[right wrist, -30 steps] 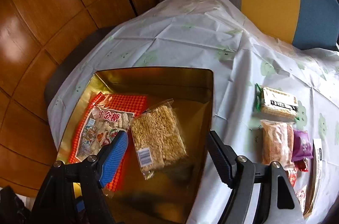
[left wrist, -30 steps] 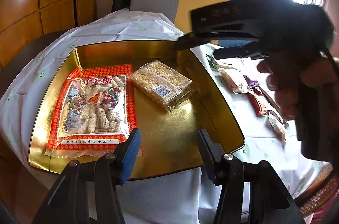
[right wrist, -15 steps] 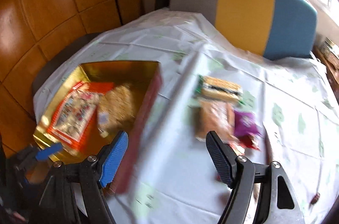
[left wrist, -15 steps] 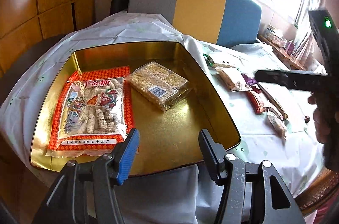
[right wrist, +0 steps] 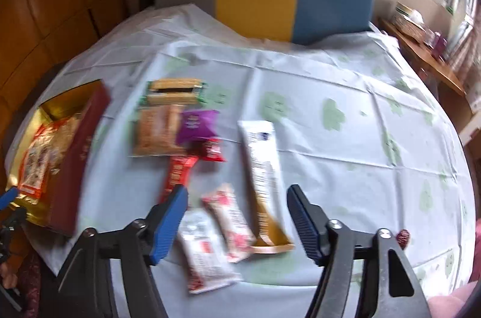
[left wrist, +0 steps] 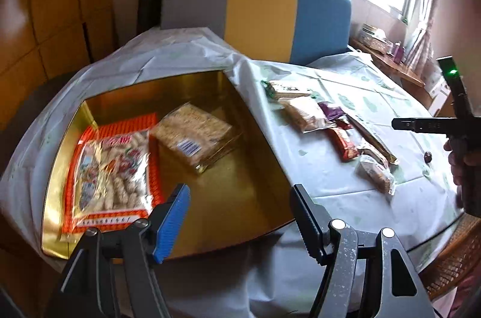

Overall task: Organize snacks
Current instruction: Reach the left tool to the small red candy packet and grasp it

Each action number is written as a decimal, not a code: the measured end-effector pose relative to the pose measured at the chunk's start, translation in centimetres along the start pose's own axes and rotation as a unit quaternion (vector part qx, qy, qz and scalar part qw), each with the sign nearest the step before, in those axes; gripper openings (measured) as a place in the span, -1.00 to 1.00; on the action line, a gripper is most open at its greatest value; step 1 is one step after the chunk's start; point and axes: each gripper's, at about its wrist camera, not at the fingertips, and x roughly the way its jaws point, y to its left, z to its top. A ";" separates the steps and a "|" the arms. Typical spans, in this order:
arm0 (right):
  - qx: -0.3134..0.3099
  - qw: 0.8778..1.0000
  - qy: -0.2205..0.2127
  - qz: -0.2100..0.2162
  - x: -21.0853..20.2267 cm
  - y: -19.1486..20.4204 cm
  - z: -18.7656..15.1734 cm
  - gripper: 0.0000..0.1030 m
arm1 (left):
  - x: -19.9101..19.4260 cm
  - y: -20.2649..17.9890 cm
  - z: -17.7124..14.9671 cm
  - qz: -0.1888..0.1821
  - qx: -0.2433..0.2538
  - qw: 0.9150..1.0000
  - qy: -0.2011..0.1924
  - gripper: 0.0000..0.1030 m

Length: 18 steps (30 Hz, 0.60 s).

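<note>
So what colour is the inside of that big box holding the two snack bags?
Shiny gold inside the box; clearest in the left wrist view.

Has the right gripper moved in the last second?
Yes. The right gripper has swung right, off the gold tin it faced, and now hangs open over the loose snacks on the tablecloth.

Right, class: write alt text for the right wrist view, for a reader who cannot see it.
An open right gripper hovers over loose snack packets scattered on a pale tablecloth. At the left edge, a gold-lined box already holds two snack packs.
</note>
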 end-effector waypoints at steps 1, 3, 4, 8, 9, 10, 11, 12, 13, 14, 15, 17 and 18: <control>0.009 1.000 0.005 -0.007 0.3 -1.0 -0.1 0.13 | 0.0 -0.5 0.2 -0.003 0.007 1.000 0.000 0.35; 0.033 0.999 0.005 -0.016 0.7 -2.6 -0.4 -0.02 | 0.2 -1.6 0.8 -0.010 0.017 1.000 0.002 0.35; 0.052 0.998 0.005 -0.018 0.9 -3.6 -0.6 -0.07 | 0.3 -2.0 1.0 -0.015 0.021 1.000 0.004 0.35; 0.113 0.994 0.007 -0.006 1.0 -6.2 -0.7 -0.07 | 1.0 -4.8 2.2 -0.036 0.042 0.998 0.012 0.35; 0.120 0.993 0.003 0.001 0.9 -6.5 -0.7 -0.07 | 1.3 -5.7 2.5 -0.042 0.047 0.998 0.015 0.35; 0.125 0.992 0.002 0.005 0.8 -6.7 -0.7 -0.07 | 1.6 -6.4 2.8 -0.046 0.051 0.997 0.017 0.35; 0.128 0.992 0.003 0.006 0.7 -6.8 -0.8 -0.07 | 1.9 -7.2 3.1 -0.050 0.056 0.997 0.021 0.35; 0.128 0.992 0.004 0.006 0.7 -6.7 -0.8 -0.07 | 2.5 -8.0 3.4 -0.055 0.060 0.996 0.029 0.35; 0.126 0.992 0.004 0.004 0.6 -6.7 -0.9 -0.07 | 3.0 -8.6 3.6 -0.057 0.061 0.996 0.035 0.35; 0.124 0.992 0.005 0.000 0.6 -6.6 -0.9 -0.07 | 3.6 -9.2 3.9 -0.058 0.061 0.996 0.042 0.35; 0.124 0.992 0.008 -0.003 0.6 -6.6 -0.9 -0.07 | 4.4 -9.8 4.1 -0.062 0.060 0.995 0.050 0.35; 0.133 0.991 0.016 -0.006 1.0 -6.7 -0.8 -0.07 | 5.8 -10.8 4.5 -0.064 0.059 0.994 0.066 0.34; 0.138 0.990 0.018 -0.004 1.0 -6.8 -0.8 -0.07 | 6.5 -11.2 4.8 -0.066 0.058 0.993 0.073 0.34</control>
